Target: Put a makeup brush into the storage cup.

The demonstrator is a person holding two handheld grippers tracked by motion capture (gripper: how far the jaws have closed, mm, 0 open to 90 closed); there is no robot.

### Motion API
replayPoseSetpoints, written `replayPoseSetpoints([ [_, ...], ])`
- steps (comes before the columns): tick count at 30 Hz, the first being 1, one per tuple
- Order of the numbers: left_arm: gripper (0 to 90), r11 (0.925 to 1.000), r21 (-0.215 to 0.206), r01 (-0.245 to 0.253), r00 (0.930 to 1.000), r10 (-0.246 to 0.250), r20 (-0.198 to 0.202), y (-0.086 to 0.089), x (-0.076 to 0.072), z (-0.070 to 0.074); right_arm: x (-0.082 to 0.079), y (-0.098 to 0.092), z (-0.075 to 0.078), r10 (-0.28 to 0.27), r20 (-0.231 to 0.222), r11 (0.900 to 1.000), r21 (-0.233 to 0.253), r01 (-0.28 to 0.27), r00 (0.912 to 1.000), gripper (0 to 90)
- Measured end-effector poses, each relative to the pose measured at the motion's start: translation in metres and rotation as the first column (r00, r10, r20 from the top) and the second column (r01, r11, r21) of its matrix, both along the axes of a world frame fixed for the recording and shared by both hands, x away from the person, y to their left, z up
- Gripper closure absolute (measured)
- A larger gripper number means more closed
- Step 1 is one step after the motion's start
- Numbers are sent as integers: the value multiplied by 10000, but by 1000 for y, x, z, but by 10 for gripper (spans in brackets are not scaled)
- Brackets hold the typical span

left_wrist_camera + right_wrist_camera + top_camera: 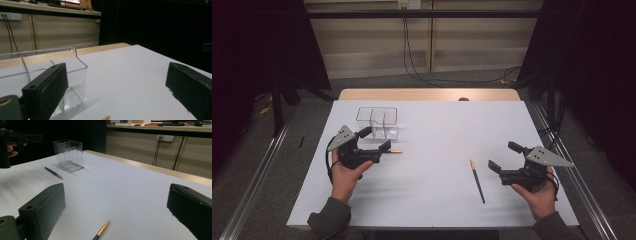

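Left to right. The left gripper (381,152) hovers with jaws wide and empty over a pen (393,151) whose orange tip pokes out beside it, apparently placed to straddle and pinch it. Just behind stands a clear divided holder (378,122), upright and empty, the likely destination. Toward the right of the white table (432,125), a second pen (477,180) lies flat, tip pointing away; the right gripper (502,160), jaws likewise wide and empty, waits just beside it.
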State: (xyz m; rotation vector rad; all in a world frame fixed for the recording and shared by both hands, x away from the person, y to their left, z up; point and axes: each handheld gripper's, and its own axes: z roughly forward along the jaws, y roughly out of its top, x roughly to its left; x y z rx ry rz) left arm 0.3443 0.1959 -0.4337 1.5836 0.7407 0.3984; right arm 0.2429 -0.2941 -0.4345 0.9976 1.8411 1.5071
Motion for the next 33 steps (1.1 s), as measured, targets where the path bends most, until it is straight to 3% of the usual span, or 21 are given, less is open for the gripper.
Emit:
replayPoseSetpoints([
  [1, 41, 9999, 132, 42, 10000, -42, -13, 0, 1, 0, 0, 0, 0, 26, -5, 10000, 41, -26, 10000, 14],
  [3, 41, 10000, -48, 49, 10000, -49, -63, -3, 4, -1, 0, 0, 0, -9, -23, 10000, 5, 9, 10000, 14],
  [11, 40, 9993, 363, -48, 10000, 49, -45, -10, 10, -4, 0, 0, 1, 17, -14, 10000, -11, -17, 10000, 14],
  [13, 40, 9997, 222, -103, 9999, 104, -62, -12, 12, -6, 0, 0, 1, 12, 8, 10000, -9, -12, 10000, 14],
  [20, 41, 9984, 444, -355, 9994, 357, -34, -11, 19, -6, 0, 0, 1, 35, 5, 10000, -46, -35, 10000, 14],
  [25, 41, 9988, 229, -444, 9990, 447, -100, -14, 24, -5, 0, 0, 1, 24, 12, 10000, -29, -24, 10000, 15],
  [29, 40, 9989, 305, -357, 9993, 359, -37, -15, 28, -4, 0, 0, 1, 14, 14, 10000, 17, -14, 10000, 14],
  [30, 41, 9980, 544, -330, 9994, 332, -38, -15, 28, -2, 0, 0, 1, 5, 5, 10000, 22, -5, 10000, 15],
  [31, 41, 9991, 274, -332, 9994, 334, -64, -17, 29, -2, 0, 0, 1, 10, -4, 10000, 39, -10, 10000, 15],
  [33, 41, 9986, 347, -402, 9992, 405, -68, -18, 29, 0, 0, -1, 1, 97, 6, 10000, 2, -97, 10000, 15],
])
